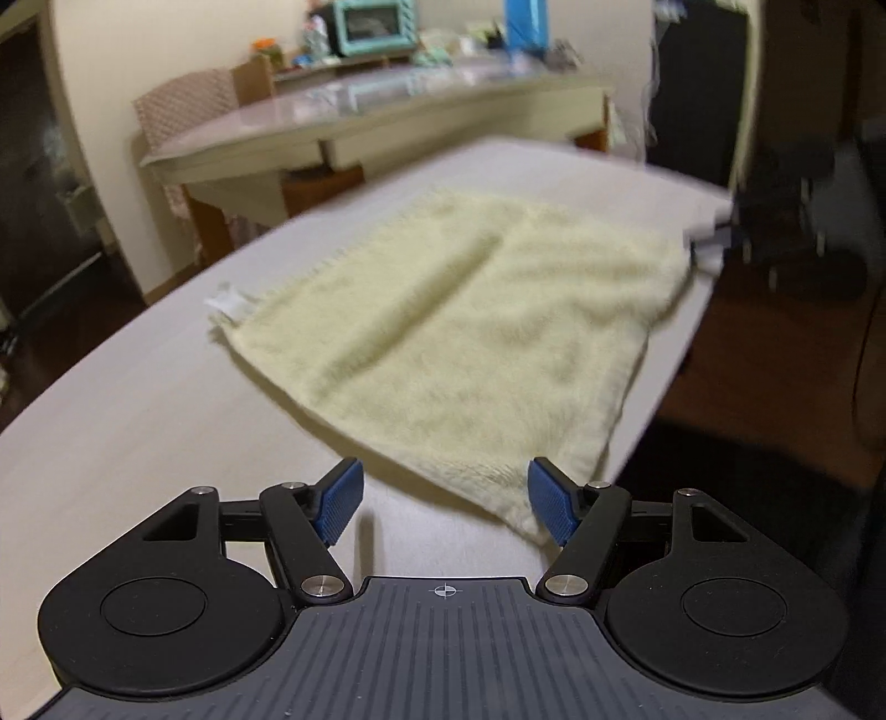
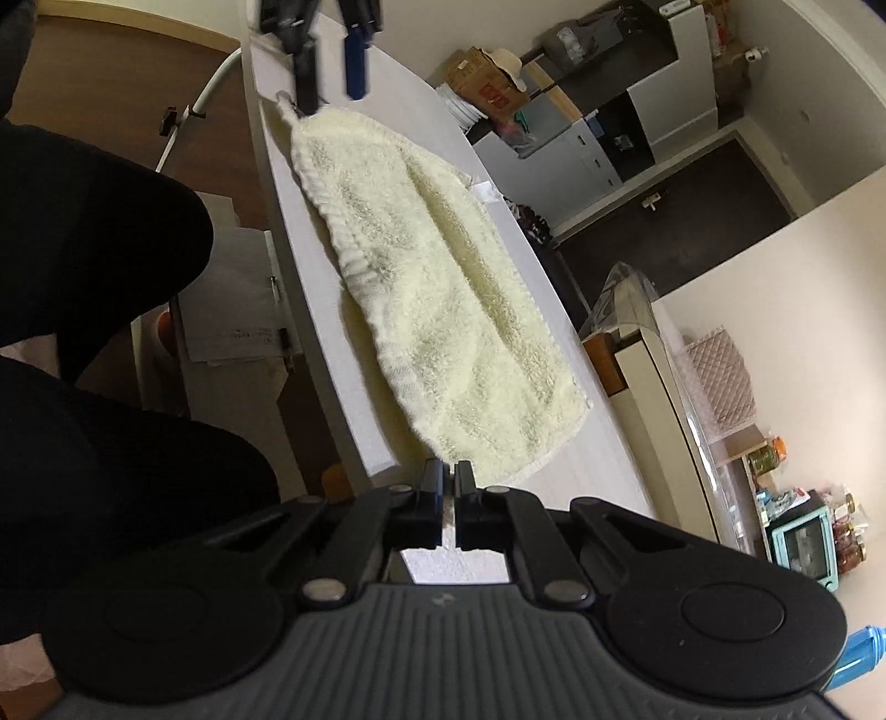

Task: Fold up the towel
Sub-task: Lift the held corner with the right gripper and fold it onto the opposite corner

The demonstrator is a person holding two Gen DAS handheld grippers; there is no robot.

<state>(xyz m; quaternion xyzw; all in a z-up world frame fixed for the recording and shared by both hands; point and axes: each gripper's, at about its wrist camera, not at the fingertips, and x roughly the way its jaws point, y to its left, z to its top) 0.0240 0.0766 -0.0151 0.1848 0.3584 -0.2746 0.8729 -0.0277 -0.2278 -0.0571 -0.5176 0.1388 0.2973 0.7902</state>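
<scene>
Cream walls (image 1: 138, 50), dark wood floor (image 1: 747, 354), glass-topped table (image 1: 387, 105)

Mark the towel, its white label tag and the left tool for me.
towel (image 1: 459, 332): left wrist view, middle of the pale yellow pile.
white label tag (image 1: 228, 303): left wrist view, on the tag at the towel's far-left corner.
left tool (image 1: 446, 501): left wrist view, midway between the blue fingertips.

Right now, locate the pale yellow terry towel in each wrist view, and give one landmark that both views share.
Left wrist: pale yellow terry towel spread across the picture's middle, on the white table.
Right wrist: running diagonally from upper left to lower centre.
Shared landmark: turquoise toaster oven.
</scene>
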